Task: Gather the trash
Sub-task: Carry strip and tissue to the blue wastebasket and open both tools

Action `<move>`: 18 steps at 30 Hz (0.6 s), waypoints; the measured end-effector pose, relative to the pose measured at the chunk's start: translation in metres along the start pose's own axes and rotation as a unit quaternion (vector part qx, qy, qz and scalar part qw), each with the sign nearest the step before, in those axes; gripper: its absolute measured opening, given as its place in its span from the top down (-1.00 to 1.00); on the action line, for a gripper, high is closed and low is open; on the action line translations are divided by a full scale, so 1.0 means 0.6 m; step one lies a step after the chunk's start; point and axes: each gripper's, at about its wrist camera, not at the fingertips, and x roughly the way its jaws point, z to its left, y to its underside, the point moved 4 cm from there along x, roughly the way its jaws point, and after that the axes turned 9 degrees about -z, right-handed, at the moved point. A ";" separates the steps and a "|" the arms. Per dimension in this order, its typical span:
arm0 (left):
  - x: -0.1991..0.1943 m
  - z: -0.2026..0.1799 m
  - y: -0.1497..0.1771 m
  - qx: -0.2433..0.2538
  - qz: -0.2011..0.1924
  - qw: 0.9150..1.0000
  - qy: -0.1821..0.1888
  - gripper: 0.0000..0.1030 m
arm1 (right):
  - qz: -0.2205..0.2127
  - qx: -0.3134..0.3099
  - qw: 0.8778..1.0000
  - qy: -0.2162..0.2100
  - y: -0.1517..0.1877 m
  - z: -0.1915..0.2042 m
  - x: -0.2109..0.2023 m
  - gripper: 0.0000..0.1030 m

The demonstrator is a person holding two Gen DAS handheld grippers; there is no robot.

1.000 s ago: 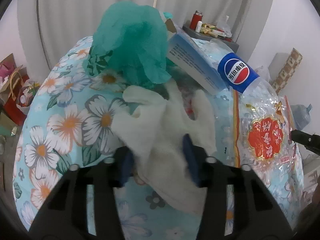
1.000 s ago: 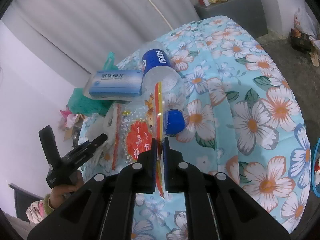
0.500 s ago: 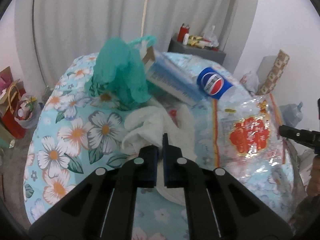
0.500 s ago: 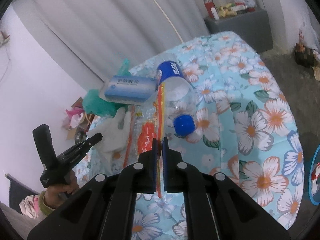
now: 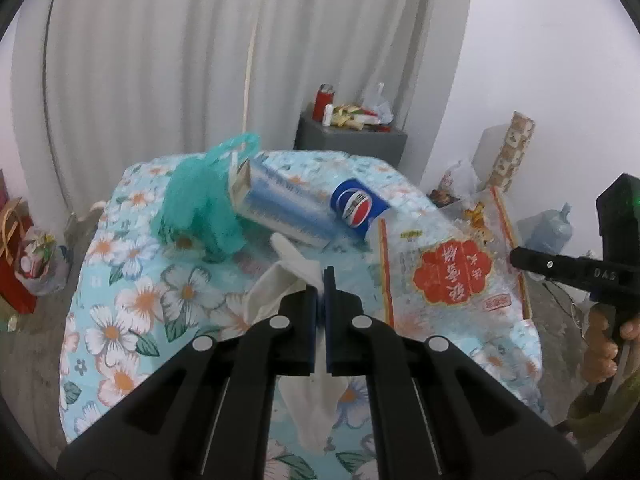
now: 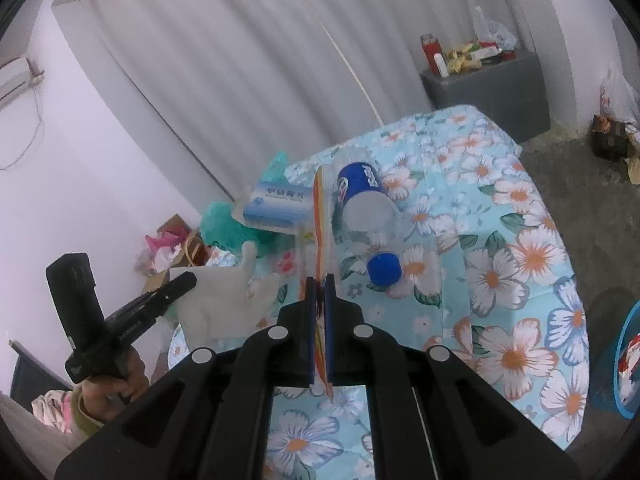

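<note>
My left gripper (image 5: 321, 276) is shut on a white cloth (image 5: 280, 280), lifted above the flowered table (image 5: 132, 300); the cloth also shows in the right wrist view (image 6: 224, 300). My right gripper (image 6: 319, 284) is shut on a clear plastic snack bag with red print (image 6: 320, 216), held up edge-on; the bag shows flat in the left wrist view (image 5: 452, 272). A Pepsi bottle (image 6: 364, 204) with a blue cap, a blue-white box (image 6: 276, 204) and a crumpled green plastic bag (image 5: 204, 208) lie on the table.
A blue bin (image 6: 624, 364) stands on the floor at the right of the table. A grey cabinet (image 5: 352, 136) with small items stands behind against the curtain. Bags and boxes (image 5: 24, 248) sit on the floor at the left.
My left gripper closed on the white cloth and lifted it up and back from the table. My right gripper raised the snack bag off the bottle.
</note>
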 end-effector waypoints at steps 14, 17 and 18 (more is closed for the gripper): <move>-0.052 -0.084 -0.064 0.035 -0.046 0.997 0.049 0.98 | -0.072 0.013 0.997 -0.012 -0.019 -0.006 -0.089 0.93; -0.053 -0.111 -0.075 0.046 -0.052 0.996 0.061 0.98 | -0.088 0.015 0.996 -0.013 -0.024 -0.012 -0.108 0.93; -0.052 -0.117 -0.077 0.049 -0.053 0.995 0.065 0.98 | -0.093 0.016 0.995 -0.013 -0.026 -0.015 -0.115 0.93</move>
